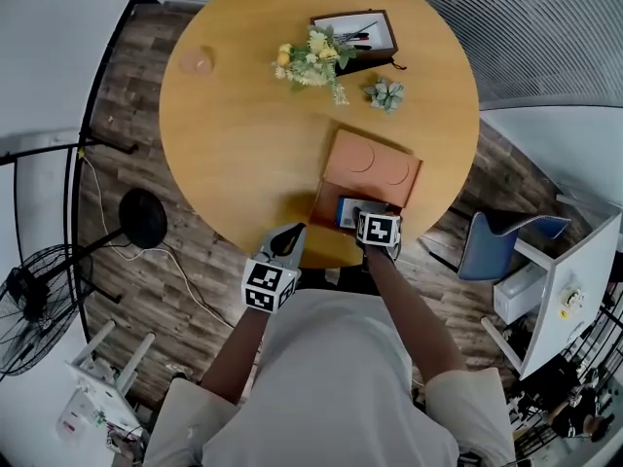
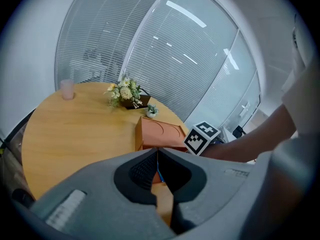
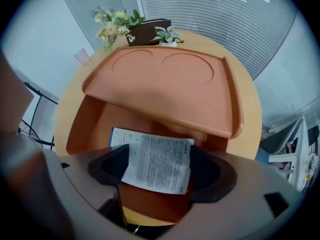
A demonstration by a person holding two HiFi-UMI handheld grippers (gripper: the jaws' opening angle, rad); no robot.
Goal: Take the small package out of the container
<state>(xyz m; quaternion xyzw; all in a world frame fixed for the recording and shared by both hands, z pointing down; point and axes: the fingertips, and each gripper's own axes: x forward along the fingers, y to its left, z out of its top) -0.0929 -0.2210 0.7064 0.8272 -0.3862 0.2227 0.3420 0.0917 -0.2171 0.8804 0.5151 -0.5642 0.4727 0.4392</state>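
Package (image 3: 159, 156) flat in container (image 3: 92, 126), long axis across right gripper (image 3: 155, 171).

We log table (image 1: 234, 144): honey-tan wood, faint grain.
Container (image 1: 372, 168): terracotta orange, two circle outlines pressed into lid.
Small package (image 3: 157, 166): white, dense black print, blue strip along one edge.
Left gripper (image 2: 158, 151): grey shell, black pads, cube with black-and-white square markers.
Right gripper (image 3: 160, 150): we note same marker pattern on cube.
Flowers (image 1: 311, 56): yellow and white, green leaves.
Box (image 1: 365, 29) behind them: dark brown.
Cup (image 1: 196, 61): pale pink, see-through.
Floor (image 1: 127, 86): dark brown planks.
Blinds (image 2: 165, 59): white, fine horizontal stripes.
Shirt (image 1: 331, 377): off-white.
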